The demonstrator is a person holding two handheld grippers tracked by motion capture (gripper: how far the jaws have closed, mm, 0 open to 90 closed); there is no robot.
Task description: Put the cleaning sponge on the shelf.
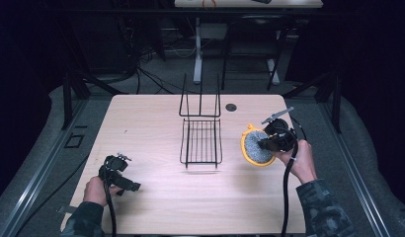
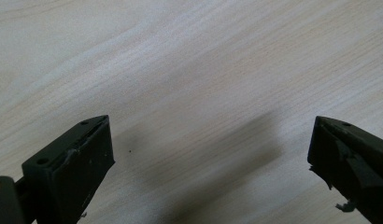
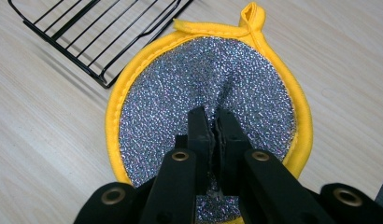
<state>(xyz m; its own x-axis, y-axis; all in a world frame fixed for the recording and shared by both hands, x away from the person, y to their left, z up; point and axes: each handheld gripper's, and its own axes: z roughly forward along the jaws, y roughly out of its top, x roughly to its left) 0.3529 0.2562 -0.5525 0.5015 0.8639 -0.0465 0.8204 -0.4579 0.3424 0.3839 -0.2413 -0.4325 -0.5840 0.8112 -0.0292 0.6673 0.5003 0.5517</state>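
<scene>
A round scrubbing pad (image 1: 256,146) with a glittery silver face and yellow trim (image 3: 206,84) lies at the right of the table, its hanging loop pointing away. My right gripper (image 3: 213,114) is shut on a pinched fold in the middle of the pad. In the high view the right gripper (image 1: 269,143) comes in from the pad's right side. A black wire rack (image 1: 201,133) stands at the table's middle with its upright back toward the far edge. My left gripper (image 1: 132,186) hovers low at the near left, jaws wide open over bare wood (image 2: 203,102).
The light wooden table (image 1: 156,197) has a small round grommet hole (image 1: 231,107) near the far edge. The rack's corner (image 3: 101,74) lies just left of the pad. Dark floor, cables and table legs lie beyond the far edge.
</scene>
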